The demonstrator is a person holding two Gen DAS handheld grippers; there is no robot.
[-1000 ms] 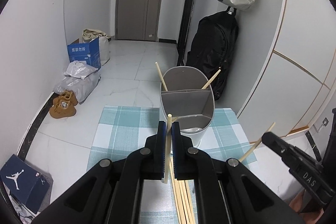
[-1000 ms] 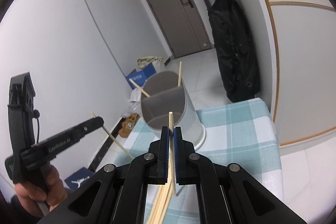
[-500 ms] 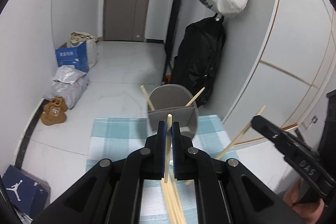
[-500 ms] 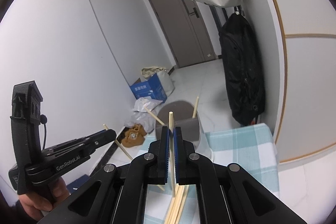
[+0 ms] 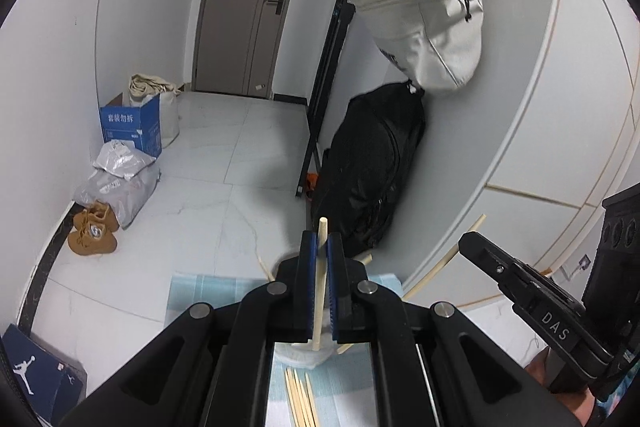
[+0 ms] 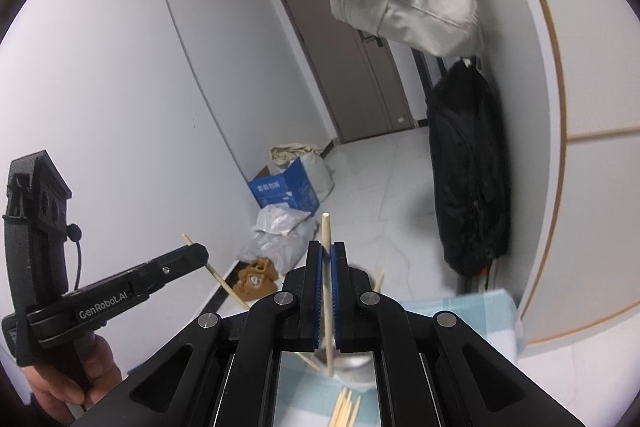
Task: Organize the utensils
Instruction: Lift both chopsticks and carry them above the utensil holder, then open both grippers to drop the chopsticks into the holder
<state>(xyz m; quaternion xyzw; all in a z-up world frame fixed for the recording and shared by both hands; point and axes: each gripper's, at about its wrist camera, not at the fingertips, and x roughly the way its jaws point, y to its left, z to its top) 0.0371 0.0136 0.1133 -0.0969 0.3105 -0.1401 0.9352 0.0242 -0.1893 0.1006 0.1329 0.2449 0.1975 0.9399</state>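
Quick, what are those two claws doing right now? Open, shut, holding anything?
Left claw: shut on a wooden chopstick.
Right claw: shut on another chopstick.

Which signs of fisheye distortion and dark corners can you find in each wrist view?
Left wrist view: black vignette in the corners; the right-hand wall panel bows into a curve; the chopstick in the left gripper is sharp. Right wrist view: same dark corners; the wall trim arcs strongly; the door leans.
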